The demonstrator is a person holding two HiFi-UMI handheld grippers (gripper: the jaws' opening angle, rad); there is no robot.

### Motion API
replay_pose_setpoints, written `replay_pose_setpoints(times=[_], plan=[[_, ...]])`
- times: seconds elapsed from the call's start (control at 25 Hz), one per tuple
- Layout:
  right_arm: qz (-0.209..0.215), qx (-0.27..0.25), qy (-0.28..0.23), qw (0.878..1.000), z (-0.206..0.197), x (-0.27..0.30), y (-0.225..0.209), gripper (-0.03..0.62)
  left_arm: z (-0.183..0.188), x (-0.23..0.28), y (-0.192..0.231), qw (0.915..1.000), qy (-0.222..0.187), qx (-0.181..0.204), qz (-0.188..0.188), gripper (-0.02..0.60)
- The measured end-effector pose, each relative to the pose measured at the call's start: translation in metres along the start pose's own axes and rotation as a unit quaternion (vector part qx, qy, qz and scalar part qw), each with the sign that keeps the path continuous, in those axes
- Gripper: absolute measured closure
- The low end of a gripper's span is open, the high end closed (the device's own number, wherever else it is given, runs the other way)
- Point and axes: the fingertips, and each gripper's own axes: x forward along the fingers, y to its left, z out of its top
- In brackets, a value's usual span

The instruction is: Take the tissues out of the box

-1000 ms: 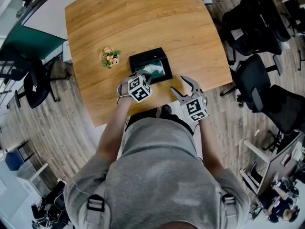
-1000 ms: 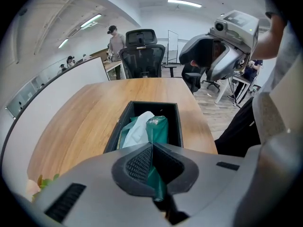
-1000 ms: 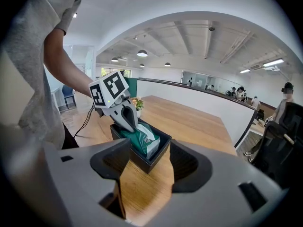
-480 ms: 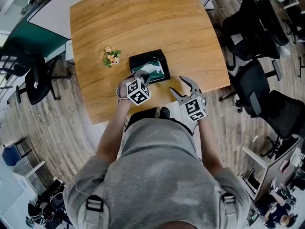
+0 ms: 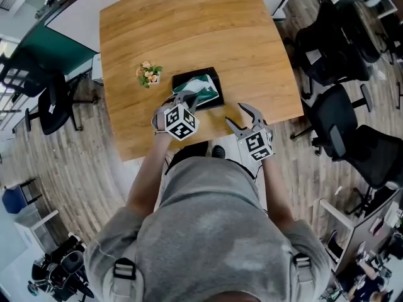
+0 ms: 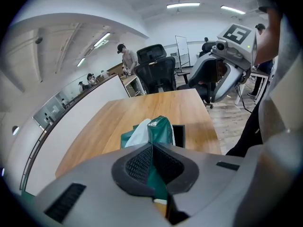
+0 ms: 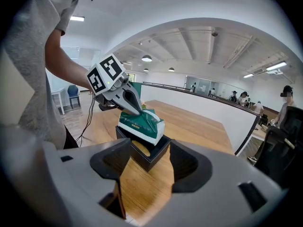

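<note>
1. Tissues: the green pack [image 7: 140,123] sits tilted in the black box [image 7: 150,154]. One end is raised above the rim and the other is down inside.
2. My left tongs [image 5: 184,97] are clamped together on the green wrapper at the raised end. I reach in from about 7 o'clock of the box in the head view.
3. A white tissue [image 6: 138,132] shows at the pack's top in the left gripper view.
4. My right tongs [image 5: 242,115] stand apart and grip nothing. They hover at about 4 o'clock of the box, clear of it.
5. The box stands on the wooden table [image 5: 189,24], near my edge.
6. A small pot of flowers [image 5: 148,74] stands at 10 o'clock of the box, near it but not touching.
</note>
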Motion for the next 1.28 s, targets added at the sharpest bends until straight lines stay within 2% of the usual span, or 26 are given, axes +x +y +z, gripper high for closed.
replay_pose_setpoints(times=[0.72, 1.28], plan=[[-0.006, 0.003, -0.040, 0.999, 0.001, -0.041, 0.005, 0.330, 0.045, -0.072, -0.012, 0.9971, -0.024, 0.027, 0.066, 0.563], [-0.009, -0.005, -0.068, 0.998, 0.003, -0.062, 0.020, 0.330, 0.044, -0.108, -0.042, 0.9943, -0.034, 0.015, 0.100, 0.563]])
